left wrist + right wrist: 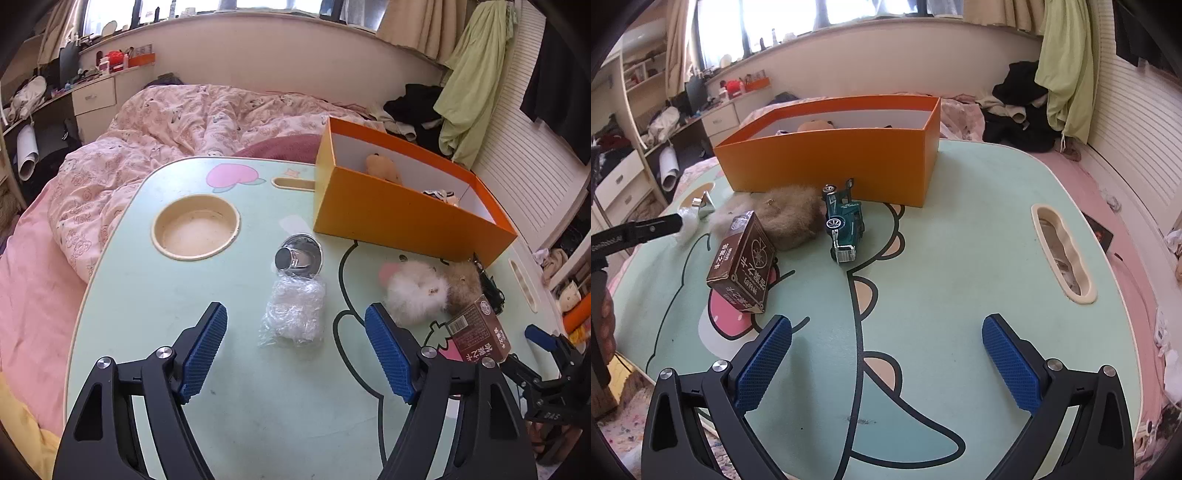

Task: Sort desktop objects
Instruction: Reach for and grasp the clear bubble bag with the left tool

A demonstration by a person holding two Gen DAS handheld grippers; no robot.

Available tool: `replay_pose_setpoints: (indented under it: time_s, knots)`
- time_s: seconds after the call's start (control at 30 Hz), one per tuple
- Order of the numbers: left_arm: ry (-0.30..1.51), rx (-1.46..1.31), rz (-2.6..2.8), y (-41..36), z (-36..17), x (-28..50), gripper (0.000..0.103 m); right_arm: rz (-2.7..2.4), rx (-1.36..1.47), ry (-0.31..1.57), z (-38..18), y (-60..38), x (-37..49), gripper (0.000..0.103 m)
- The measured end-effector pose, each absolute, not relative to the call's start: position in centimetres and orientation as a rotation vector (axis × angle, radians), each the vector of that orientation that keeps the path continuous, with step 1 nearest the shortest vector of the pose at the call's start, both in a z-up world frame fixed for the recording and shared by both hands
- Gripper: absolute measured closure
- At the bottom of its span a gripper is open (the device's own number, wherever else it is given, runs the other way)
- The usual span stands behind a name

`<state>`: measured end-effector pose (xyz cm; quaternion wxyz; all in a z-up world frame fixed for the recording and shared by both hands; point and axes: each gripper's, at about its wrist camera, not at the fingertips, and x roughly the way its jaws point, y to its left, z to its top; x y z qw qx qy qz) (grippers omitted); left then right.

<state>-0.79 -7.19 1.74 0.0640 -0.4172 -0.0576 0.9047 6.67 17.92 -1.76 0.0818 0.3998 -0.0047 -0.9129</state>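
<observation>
On the mint-green lap table (229, 369) lies a crumpled clear plastic bag (293, 312), just ahead of my left gripper (295, 325), whose blue pads stand open on either side of it without touching. Behind the bag stands a shiny metal funnel-shaped piece (297, 256). A fluffy white and brown plush (424, 288) and a brown carton (478, 334) lie to the right. The orange box (399, 214) holds a tan plush toy (382, 166). My right gripper (886, 328) is open over bare table (960, 295), with the carton (742, 258), the plush (790, 218) and a green toy truck (844, 225) ahead.
A round cup recess (197, 230) is sunk in the table's left part, and a slot (1063, 254) in its right edge. A bed with a pink quilt (177, 125) surrounds the table. The orange box (831, 155) stands along the far side.
</observation>
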Motion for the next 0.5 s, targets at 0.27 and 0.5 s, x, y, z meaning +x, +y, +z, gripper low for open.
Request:
replay_pose_setpoints:
  time_s: [0.27, 0.5]
  knots:
    - [-0.191, -1.256, 2.679, -6.8, 1.5, -0.9, 0.068, -2.603, 0.945, -0.069, 1.3, 16.5, 8.1, 0.001]
    - [-0.168, -1.172, 2.602, -5.0, 2.6, 2.7, 0.068, -2.408, 1.063, 0.065, 0.7, 10.8, 5.1, 0.033]
